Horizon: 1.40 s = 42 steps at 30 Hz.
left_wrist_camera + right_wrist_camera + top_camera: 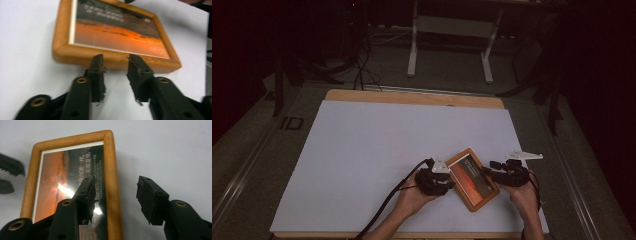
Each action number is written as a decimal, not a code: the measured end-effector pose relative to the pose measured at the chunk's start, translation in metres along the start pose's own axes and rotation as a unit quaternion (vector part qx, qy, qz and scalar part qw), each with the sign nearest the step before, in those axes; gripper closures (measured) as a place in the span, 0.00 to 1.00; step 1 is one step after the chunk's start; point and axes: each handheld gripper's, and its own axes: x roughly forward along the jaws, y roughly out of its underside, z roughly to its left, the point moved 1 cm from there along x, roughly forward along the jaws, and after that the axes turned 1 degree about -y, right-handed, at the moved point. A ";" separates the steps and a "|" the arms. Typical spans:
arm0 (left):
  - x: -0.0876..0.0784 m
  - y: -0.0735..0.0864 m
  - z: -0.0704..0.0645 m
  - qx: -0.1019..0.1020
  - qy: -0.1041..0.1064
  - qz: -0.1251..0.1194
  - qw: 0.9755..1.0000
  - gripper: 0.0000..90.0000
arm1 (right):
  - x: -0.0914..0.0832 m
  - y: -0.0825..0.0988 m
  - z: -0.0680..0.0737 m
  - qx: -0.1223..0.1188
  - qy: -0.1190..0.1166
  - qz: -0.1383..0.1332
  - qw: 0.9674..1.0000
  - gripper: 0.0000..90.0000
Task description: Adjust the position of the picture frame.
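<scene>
Wooden-framed picture, a small rectangle with rounded light-brown edges around an orange and dark print with pale lettering, lies flat on the white sheet that covers the tabletop, at its near right part. We see it turned at a slant, one corner pointing to the far side.

Our left hand-held gripper sits just left of the frame, its black body in our left hand and its cable trailing toward the near edge. In the left gripper view its jaws stand partly apart, their tips at the frame's near long edge, with nothing between the pads; whether the tips touch the wood we cannot tell.

Our right hand-held gripper lies just right of the frame, held in our right hand. In the right gripper view its jaws are well apart and straddle the frame's right-hand rail: one jaw hangs over the glass, the other over the white sheet. The pads are not pressing on the wood.

Beyond the tabletop's far edge, white table legs stand on the dark floor.
</scene>
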 end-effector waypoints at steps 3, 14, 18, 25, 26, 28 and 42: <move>0.003 0.002 0.003 -0.021 -0.022 0.007 1.000 0.65 | 0.003 0.000 0.002 -0.005 -0.006 0.004 1.000 0.52; 0.021 0.002 0.013 -0.115 0.034 0.019 0.993 0.40 | 0.014 0.001 0.004 -0.010 -0.033 0.022 0.999 0.46; 0.025 0.000 0.017 -0.134 0.057 0.017 0.989 0.37 | 0.017 0.001 0.003 -0.002 -0.052 0.022 0.998 0.43; 0.028 -0.001 0.020 -0.142 0.073 0.020 0.987 0.36 | 0.026 0.001 -0.001 0.011 -0.078 0.037 0.996 0.35; 0.028 -0.001 0.020 -0.145 0.075 0.020 0.986 0.36 | 0.028 0.001 -0.002 0.013 -0.083 0.041 0.996 0.33; 0.030 -0.002 0.021 -0.150 0.080 0.022 0.985 0.35 | 0.030 0.001 -0.002 0.018 -0.093 0.045 0.995 0.32; 0.034 -0.007 0.028 -0.186 0.094 0.015 0.978 0.38 | 0.032 0.004 -0.011 0.041 -0.118 0.047 0.991 0.31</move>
